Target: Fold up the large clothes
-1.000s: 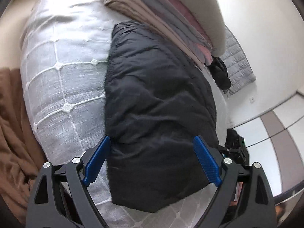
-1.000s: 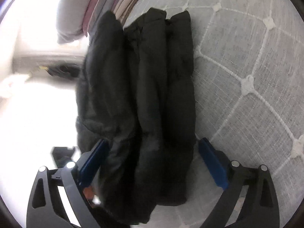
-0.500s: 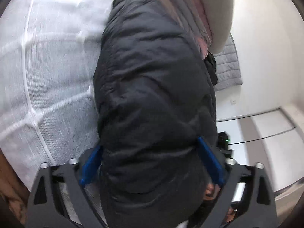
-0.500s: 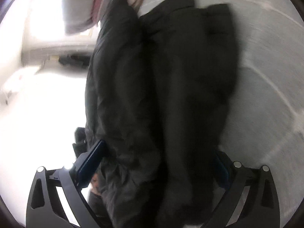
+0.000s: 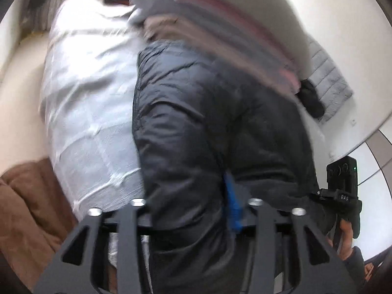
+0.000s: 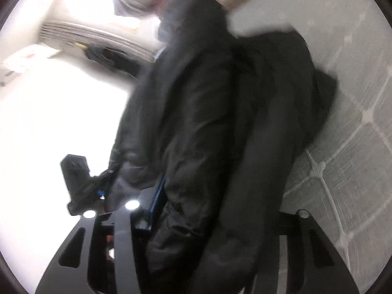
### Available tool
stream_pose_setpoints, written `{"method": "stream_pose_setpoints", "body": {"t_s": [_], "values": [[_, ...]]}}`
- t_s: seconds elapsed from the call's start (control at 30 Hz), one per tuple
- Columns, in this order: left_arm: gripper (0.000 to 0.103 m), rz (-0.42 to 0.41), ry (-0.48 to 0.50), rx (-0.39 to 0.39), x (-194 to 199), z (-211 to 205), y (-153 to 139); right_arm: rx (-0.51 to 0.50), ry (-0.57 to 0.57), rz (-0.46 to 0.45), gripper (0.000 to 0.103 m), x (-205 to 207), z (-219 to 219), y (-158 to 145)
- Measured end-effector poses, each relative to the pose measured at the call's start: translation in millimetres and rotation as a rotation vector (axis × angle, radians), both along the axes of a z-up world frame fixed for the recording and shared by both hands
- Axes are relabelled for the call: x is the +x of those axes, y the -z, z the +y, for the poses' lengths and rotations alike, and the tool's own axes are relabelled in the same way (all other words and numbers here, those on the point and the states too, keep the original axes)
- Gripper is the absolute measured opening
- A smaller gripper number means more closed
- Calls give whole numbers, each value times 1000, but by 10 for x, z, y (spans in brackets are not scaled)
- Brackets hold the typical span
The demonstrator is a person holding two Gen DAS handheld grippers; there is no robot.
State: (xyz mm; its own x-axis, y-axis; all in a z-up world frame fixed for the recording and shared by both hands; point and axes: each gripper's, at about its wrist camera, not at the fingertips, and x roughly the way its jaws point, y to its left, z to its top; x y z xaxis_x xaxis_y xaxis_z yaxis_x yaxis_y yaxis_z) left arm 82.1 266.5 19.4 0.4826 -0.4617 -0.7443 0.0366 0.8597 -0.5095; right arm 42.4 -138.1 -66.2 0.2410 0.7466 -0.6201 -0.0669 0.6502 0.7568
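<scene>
Since the earlier frame, both sets of jaws have gone from spread wide to clamped — we see the left gripper (image 5: 196, 210) clenched on the near end of the black jacket (image 5: 208, 127), and the right gripper (image 6: 220, 210) clenched on the same near end (image 6: 220, 127). The jacket lies folded lengthwise on the white bedspread (image 5: 90, 112). Its far end touches the stack of folded clothes (image 5: 220, 31) — its left edge borders open bedspread, its right edge runs along the bed's edge.

Right gripper (image 6: 215, 210) clamped on folded black jacket (image 6: 220, 122) over white quilt (image 6: 355, 147)
</scene>
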Motion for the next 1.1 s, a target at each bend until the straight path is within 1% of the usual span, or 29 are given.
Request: {"method": "stream_pose_setpoints", "body": {"t_s": [0.03,0.07,0.1,0.13,0.23,0.27,0.33,0.37,0.4,0.43,0.47,0.5,0.53,0.57,0.6,0.63,0.67,0.7,0.73,0.8,0.83,0.87,0.9,0.93,1.0,1.03,1.1], "values": [[68,32,-20,-22,-4,60,103,1,4,22,62,12,-26,92],[73,37,-27,-22,-17,67,127,13,13,53,68,-10,-79,196],[79,30,-30,-11,-51,81,117,19,18,61,71,-37,-115,237],[82,19,-33,4,-104,93,81,21,26,65,72,-96,-175,255],[82,-4,-35,20,-223,111,16,-3,42,76,75,-263,-315,267],[82,-15,-41,44,-264,79,-16,-9,42,85,77,-365,-377,268],[83,-34,-46,90,-316,64,-89,-24,39,95,78,-376,-367,245],[83,-54,-73,145,-381,46,-155,-34,36,98,78,-372,-337,210],[82,-71,-98,180,-372,-6,-235,-57,42,106,79,-412,-366,157],[82,-99,-133,215,-440,-11,-331,-90,67,90,79,-437,-358,63],[82,-126,-154,230,-509,-26,-414,-156,107,32,79,-445,-374,-101],[83,-160,-170,242,-589,-43,-505,-208,132,-21,79,-404,-299,-237],[83,-195,-179,257,-662,-77,-593,-257,167,-116,79,-412,-297,-457],[83,-218,-181,270,-702,-123,-649,-268,176,-163,79,-396,-282,-590],[83,-240,-183,294,-760,-184,-708,-299,182,-245,80,-318,-200,-807],[83,-250,-184,323,-792,-254,-754,-321,174,-295,81,-248,-108,-938],[83,-255,-181,340,-819,-324,-774,-335,161,-332,84,-167,9,-1035],[83,-257,-175,354,-852,-376,-795,-349,142,-378,85,-28,169,-1147],[83,-260,-166,377,-875,-447,-801,-369,116,-404,85,139,343,-1206],[83,-261,-151,407,-960,-539,-830,-398,68,-401,85,411,573,-1165],[83,-258,-137,418,-958,-594,-832,-430,39,-375,85,554,696,-1050],[83,-258,-133,426,-971,-629,-846,-462,25,-342,85,607,636,-959],[83,-261,-127,434,-990,-662,-852,-504,11,-276,85,699,695,-775],[83,-267,-119,440,-1019,-701,-864,-516,-13,-195,85,784,712,-501],[83,-278,-106,454,-1048,-739,-869,-494,4,-162,87,769,646,-307],[84,-279,-104,460,-1065,-758,-880,-485,12,-161,87,756,633,-335],[84,-279,-99,455,-1094,-782,-897,-503,31,-196,87,643,608,-457]]}}
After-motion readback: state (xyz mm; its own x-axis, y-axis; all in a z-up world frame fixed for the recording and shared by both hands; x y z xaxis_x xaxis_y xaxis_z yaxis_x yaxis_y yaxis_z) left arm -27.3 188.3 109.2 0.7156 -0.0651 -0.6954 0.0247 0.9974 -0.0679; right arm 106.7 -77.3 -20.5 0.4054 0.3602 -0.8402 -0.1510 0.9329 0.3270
